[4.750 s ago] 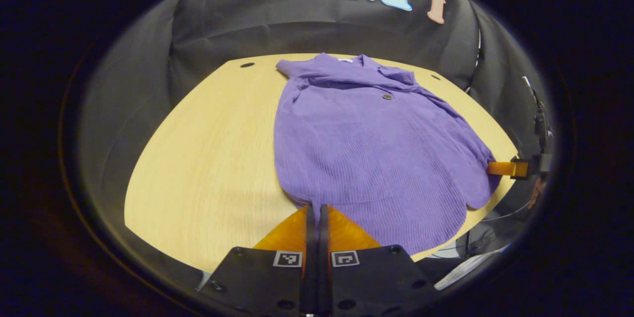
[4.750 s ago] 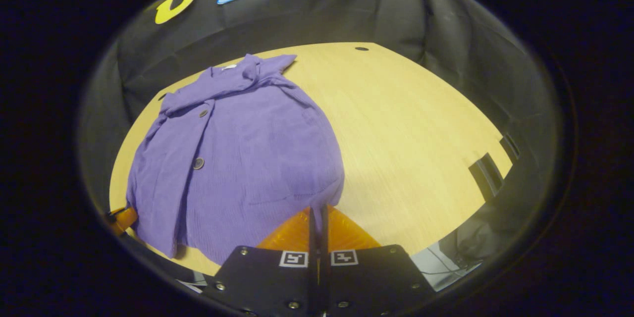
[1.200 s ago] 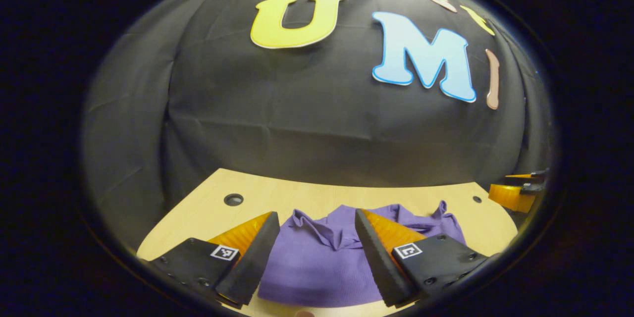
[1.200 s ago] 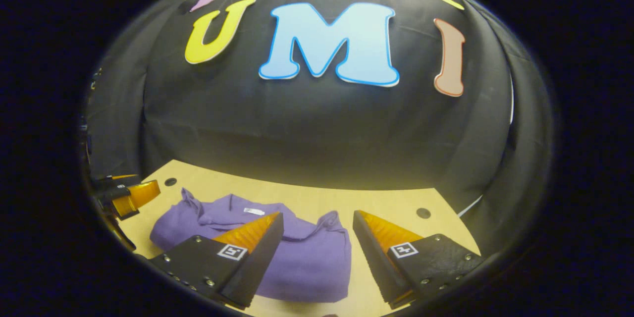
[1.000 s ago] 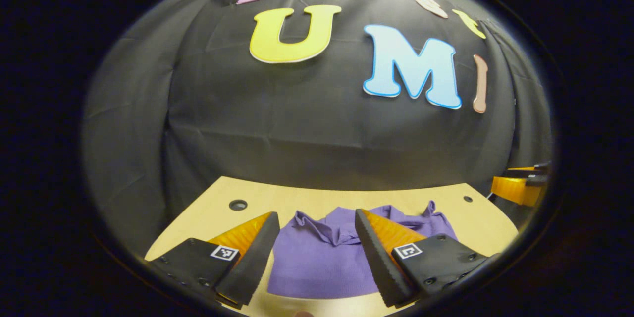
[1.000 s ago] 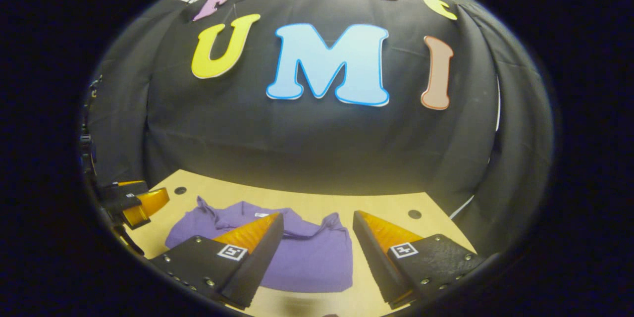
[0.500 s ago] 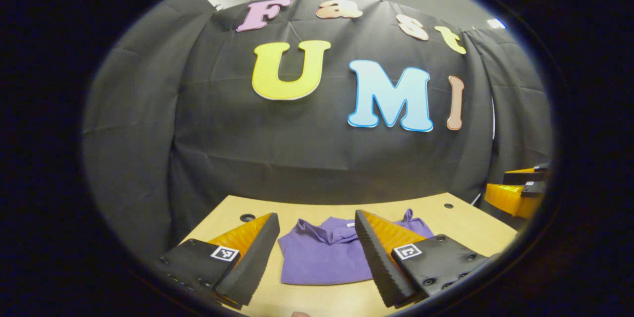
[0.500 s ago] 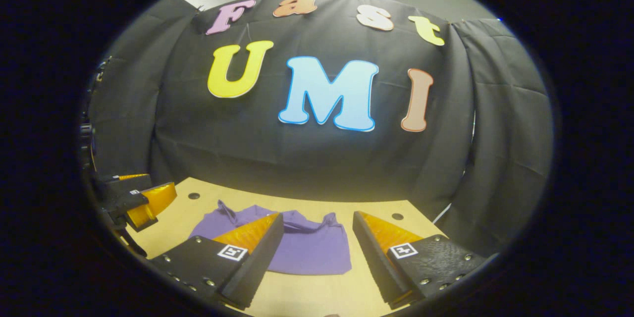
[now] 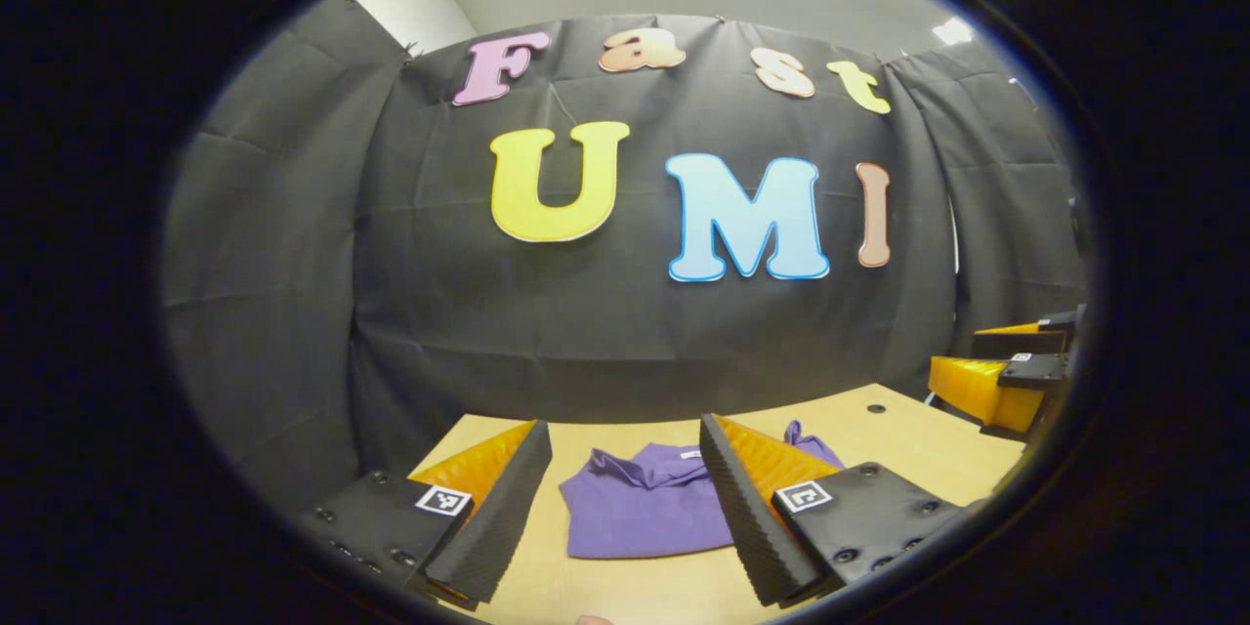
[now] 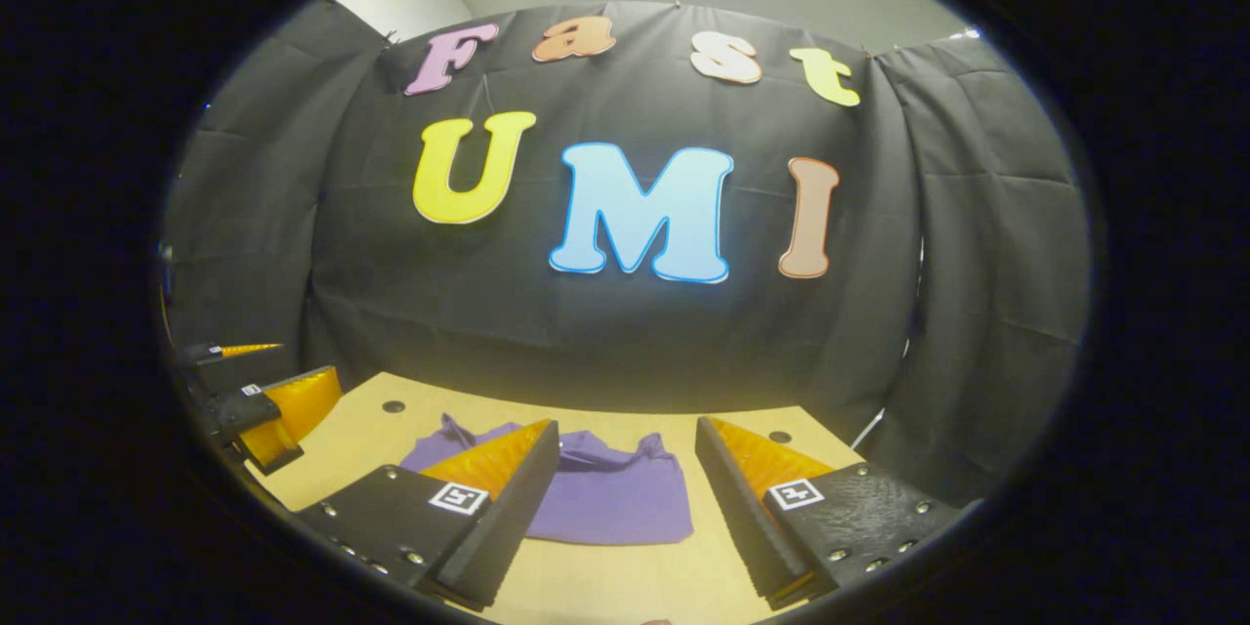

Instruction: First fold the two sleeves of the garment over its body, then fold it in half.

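The purple garment (image 9: 645,513) lies folded on the counter (image 9: 908,435), collar toward the far wall, ahead of and below both grippers; left gripper (image 9: 625,488) and right gripper (image 10: 625,493) hang wide open, holding nothing, about equally near.

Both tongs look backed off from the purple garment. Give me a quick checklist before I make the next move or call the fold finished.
1. Left tongs open, nothing held: ok.
2. Right tongs open, nothing held: ok.
3. Purple garment folded into a compact bundle, collar on top: ok.
4. Garment lying wholly on the table: ok.
5. Sleeves tucked inside the fold: cannot tell, hidden.
6. Edges lined up: cannot tell, fingers cover part.
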A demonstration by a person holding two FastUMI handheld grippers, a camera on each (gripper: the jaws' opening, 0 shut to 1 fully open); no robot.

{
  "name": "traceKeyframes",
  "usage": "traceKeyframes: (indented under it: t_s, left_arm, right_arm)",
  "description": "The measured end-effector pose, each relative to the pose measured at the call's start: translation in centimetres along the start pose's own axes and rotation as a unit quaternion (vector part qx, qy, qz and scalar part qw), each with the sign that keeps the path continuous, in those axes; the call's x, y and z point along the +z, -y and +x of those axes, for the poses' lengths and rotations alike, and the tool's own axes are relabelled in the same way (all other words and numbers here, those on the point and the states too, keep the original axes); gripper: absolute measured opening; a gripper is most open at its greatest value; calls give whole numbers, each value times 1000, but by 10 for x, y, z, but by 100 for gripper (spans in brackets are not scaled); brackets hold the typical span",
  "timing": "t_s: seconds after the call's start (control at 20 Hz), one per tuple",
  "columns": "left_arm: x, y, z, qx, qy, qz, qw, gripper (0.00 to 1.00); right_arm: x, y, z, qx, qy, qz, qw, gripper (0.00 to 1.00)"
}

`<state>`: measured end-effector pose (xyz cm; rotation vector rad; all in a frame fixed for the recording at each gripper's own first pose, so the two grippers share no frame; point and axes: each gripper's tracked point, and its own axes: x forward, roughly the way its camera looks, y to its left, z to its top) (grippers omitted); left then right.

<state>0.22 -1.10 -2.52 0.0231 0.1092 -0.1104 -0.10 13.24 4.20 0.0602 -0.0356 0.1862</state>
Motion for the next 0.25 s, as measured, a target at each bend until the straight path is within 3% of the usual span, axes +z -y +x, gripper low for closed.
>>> traceKeyframes:
  t_s: [0.25]
  left_arm:
    - [13,0,0,3,14,0,1000,96]
  right_arm:
    - [4,4,-3,3,9,-9,1000,89]
